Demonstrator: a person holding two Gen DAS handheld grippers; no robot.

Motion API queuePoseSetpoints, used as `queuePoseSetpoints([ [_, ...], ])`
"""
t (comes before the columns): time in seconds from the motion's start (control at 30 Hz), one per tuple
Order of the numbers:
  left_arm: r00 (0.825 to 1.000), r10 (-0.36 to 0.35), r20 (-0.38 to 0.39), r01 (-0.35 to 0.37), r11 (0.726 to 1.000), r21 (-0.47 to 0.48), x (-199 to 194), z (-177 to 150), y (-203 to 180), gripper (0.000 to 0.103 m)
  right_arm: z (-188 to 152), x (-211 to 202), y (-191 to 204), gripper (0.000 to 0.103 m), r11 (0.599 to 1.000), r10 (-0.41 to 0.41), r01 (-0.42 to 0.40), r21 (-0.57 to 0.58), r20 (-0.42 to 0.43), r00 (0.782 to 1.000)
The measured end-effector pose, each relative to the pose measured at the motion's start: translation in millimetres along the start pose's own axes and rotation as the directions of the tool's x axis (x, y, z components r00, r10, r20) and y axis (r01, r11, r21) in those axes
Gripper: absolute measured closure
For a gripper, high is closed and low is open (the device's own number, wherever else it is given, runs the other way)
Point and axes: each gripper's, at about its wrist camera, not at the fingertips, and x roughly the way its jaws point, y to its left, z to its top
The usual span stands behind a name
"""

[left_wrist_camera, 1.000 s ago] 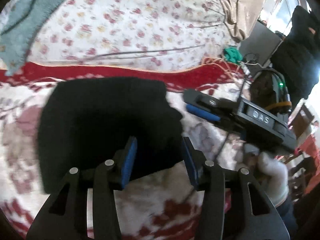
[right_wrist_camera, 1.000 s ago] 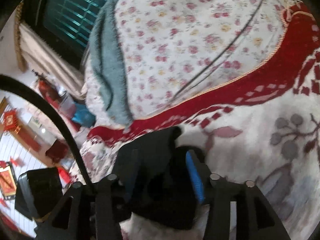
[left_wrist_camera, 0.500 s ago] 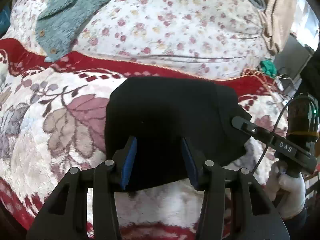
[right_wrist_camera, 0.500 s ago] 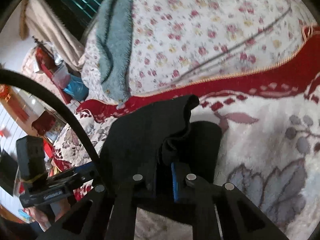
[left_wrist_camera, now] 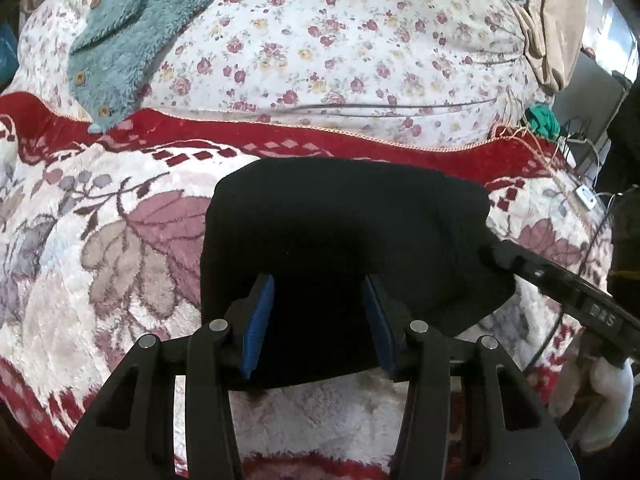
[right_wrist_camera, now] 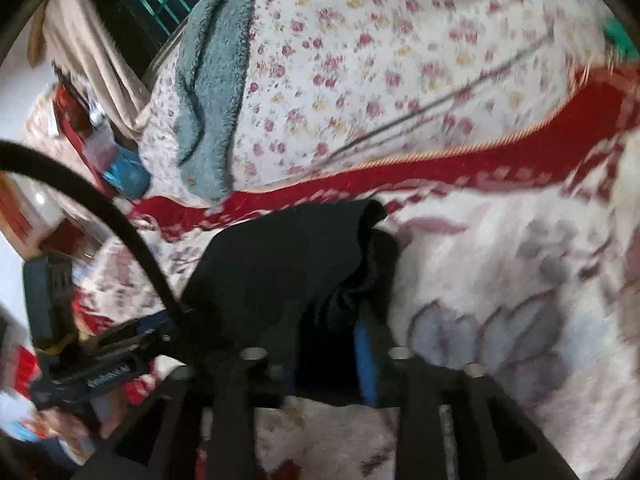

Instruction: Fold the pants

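Black pants [left_wrist_camera: 344, 236], soft knit, lie folded into a compact block on a plush cream-and-red floral blanket [left_wrist_camera: 120, 264]. Left gripper [left_wrist_camera: 318, 320]: blue-padded fingers set wide, straddling the near edge, not clamping. Right gripper [right_wrist_camera: 326, 354]: fingers narrow, pinching a bunched fold of the pants; its body in the left view bears blurred lettering, unreadable. A teal fleece garment [left_wrist_camera: 132, 36] shows wooden buttons in the left view only.

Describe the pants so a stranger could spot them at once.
Find the plush blanket with the red border and leaf pattern on the bed. The pants lie on it as a folded black bundle, the only plain dark cloth; the teal fleece lies farther back.
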Motion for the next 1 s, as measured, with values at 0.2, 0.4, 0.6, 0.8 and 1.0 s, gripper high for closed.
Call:
queuePoseSetpoints([
  [0.2,0.999,0.029,0.013,-0.029,1.0,-0.009,-9,5,4,0.057,6,-12,8,0.06,0.999,0.036,-0.036,0.005,0.039,0.999],
  [0.4,0.999,0.04,0.037,-0.039,0.999,-0.021,-20,10,16,0.057,7,-3,14,0.05,0.999,0.045,-0.045,0.011,0.038,0.998],
  [0.6,0.999,0.046,0.028,-0.044,0.998,-0.041,-21,12,28,0.053,6,3,11,0.033,0.999,0.032,-0.033,0.022,0.028,0.999],
  [0.8,0.999,0.052,0.015,-0.051,0.996,-0.067,-18,10,37,0.053,5,7,6,0.032,0.999,0.016,-0.016,0.033,0.01,1.0],
  [1.0,1.0,0.018,-0.005,-0.019,0.992,-0.123,-14,5,57,0.053,2,15,-2,0.028,0.998,0.027,-0.026,0.063,-0.007,1.0],
])
